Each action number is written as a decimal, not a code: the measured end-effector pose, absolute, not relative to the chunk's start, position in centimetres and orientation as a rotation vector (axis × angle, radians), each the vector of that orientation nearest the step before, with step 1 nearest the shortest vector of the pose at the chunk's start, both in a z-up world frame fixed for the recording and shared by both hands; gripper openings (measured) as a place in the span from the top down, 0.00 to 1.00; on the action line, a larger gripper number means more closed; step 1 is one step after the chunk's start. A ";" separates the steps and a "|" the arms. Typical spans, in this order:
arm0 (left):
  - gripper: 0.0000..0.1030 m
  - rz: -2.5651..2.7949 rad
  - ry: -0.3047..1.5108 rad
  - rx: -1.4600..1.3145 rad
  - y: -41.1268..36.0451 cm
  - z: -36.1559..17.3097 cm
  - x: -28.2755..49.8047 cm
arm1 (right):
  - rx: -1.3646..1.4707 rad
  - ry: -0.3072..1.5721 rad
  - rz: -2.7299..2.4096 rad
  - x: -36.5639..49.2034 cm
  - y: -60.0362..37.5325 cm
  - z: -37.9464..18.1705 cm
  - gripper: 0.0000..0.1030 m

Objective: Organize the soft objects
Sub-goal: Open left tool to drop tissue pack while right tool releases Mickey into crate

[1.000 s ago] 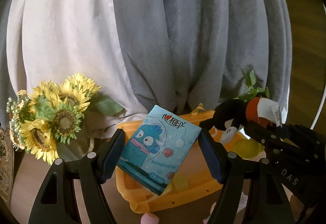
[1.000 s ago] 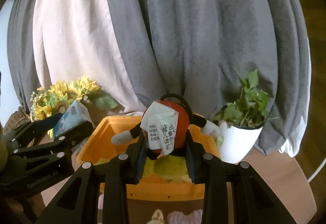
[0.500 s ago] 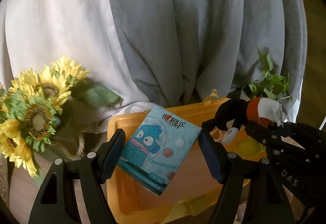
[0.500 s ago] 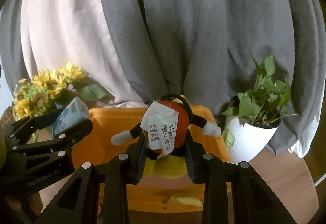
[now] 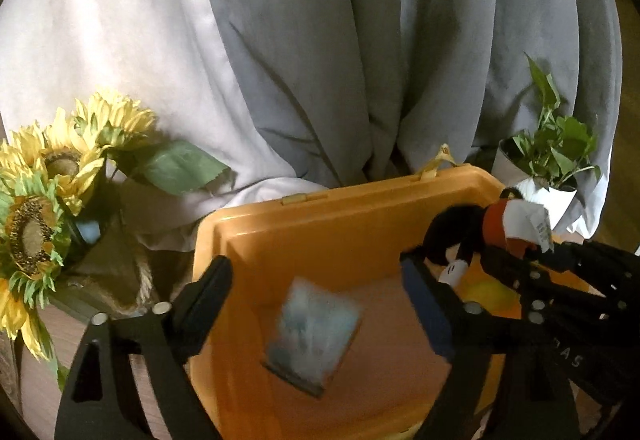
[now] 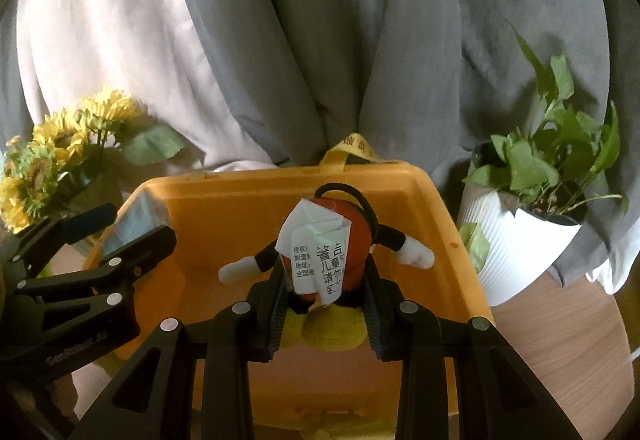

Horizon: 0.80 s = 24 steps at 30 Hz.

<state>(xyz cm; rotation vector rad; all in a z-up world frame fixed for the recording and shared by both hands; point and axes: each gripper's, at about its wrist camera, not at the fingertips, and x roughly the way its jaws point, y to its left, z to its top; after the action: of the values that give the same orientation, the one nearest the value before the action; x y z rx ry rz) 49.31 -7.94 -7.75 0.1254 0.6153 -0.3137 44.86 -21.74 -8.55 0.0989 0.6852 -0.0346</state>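
Note:
An orange plastic bin (image 5: pixel 332 224) stands below both grippers; it also shows in the right wrist view (image 6: pixel 224 208). My left gripper (image 5: pixel 316 288) is open above the bin. The blue tissue pack (image 5: pixel 314 332) is blurred, free between and below its fingers, over the bin floor. In the right wrist view the pack (image 6: pixel 134 224) shows by the left gripper's fingers. My right gripper (image 6: pixel 326 304) is shut on a red and black plush toy (image 6: pixel 340 240) with a white label, held above the bin. The toy also shows in the left wrist view (image 5: pixel 476 236).
Sunflowers (image 5: pixel 48 200) in a burlap-wrapped pot stand left of the bin. A white pot with a green plant (image 6: pixel 532 224) stands right of it. Grey and white curtains (image 5: pixel 320 40) hang close behind. A yellow soft thing (image 6: pixel 332 328) lies in the bin under the toy.
My left gripper has opened and let go of the tissue pack, which is dropping into the bin. Both grippers have moved forward over the bin. The right still holds the toy.

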 end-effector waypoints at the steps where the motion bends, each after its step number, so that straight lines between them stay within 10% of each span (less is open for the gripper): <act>1: 0.12 -0.311 0.611 0.127 -7.9 -7.6 49.2 | 0.100 0.691 -0.035 44.9 -21.8 -8.6 0.63; 4: 0.09 -0.294 0.602 0.125 -7.6 -7.2 49.0 | 0.096 0.663 -0.061 44.7 -21.7 -8.2 0.41; 24: 0.07 -0.239 0.568 0.065 -4.9 -3.7 43.4 | 0.088 0.588 -0.103 40.1 -20.9 -4.6 0.38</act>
<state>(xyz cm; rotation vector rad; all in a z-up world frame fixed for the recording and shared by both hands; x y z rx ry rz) 43.42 -4.87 -3.70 0.0648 0.5680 -0.2387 40.07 -20.86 -4.63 0.0882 0.5876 -0.1028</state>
